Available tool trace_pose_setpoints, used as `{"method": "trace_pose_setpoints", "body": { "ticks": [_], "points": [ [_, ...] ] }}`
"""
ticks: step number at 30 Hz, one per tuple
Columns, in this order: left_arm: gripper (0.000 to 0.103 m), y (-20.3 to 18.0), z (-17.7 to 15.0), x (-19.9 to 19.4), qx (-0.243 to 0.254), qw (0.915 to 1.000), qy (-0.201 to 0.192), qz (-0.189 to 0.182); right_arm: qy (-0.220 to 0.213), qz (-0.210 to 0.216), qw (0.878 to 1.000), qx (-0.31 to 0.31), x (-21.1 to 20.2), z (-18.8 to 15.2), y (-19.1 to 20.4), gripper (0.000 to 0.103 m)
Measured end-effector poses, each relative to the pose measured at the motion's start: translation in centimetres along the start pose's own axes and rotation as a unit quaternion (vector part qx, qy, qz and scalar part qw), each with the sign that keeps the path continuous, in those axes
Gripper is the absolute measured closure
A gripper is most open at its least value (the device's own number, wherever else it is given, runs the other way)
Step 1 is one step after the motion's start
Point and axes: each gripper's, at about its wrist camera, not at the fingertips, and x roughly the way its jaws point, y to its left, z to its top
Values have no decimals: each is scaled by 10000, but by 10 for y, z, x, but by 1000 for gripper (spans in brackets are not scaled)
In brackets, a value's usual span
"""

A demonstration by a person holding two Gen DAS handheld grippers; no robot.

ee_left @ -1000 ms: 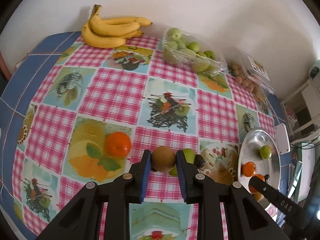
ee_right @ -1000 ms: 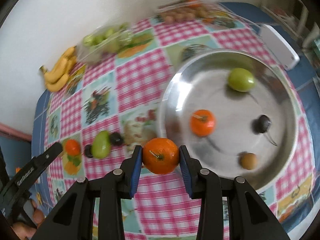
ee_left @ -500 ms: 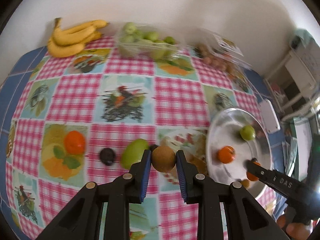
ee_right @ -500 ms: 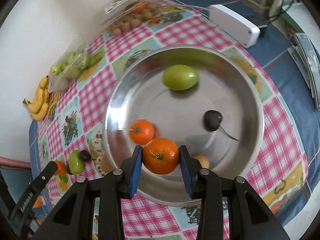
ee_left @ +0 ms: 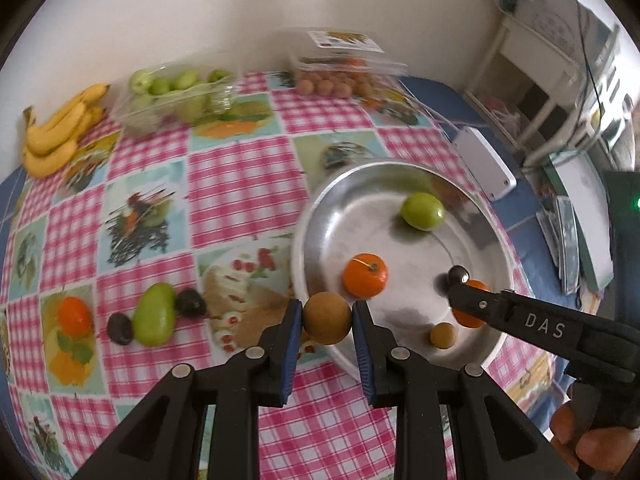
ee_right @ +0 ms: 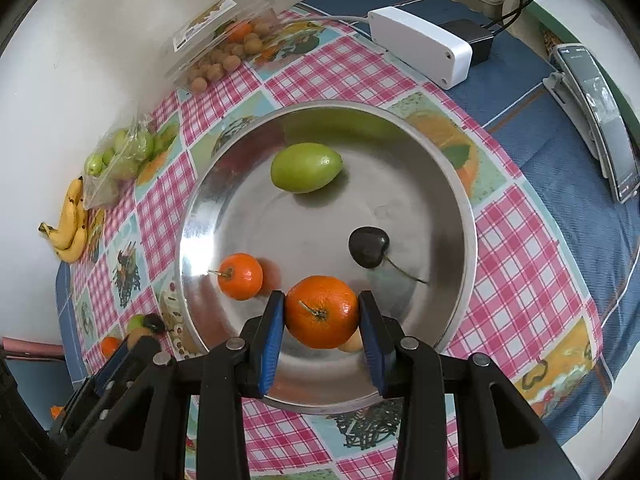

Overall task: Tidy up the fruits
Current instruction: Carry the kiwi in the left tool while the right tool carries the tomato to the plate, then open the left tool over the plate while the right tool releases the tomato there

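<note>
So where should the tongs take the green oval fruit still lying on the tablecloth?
Probably across its narrow middle, coming from above: the green oval fruit lies flat and elongated, with a dark fruit touching one side and another dark fruit close beside the other.

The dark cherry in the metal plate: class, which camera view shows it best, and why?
The right wrist view. There the cherry lies unobstructed on the plate, stem visible. In the left wrist view the cherry is small and partly hidden behind the right gripper.
</note>
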Motion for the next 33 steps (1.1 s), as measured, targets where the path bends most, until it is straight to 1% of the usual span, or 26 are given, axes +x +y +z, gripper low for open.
{"method": "trace_pose_setpoints", "body": {
  "ticks": [7,16,33],
  "points": [
    [76,-10,-5,19,163,9997,180,-42,132,-58,9999,-23,8,-1,1,65],
    [76,-25,-7,30,443,9988,192,-18,265,-96,9996,-21,16,-3,1,64],
    [76,-26,-12,43,484,9980,407,64,344,-192,9990,-188,19,-3,10,64]
  ]
}}
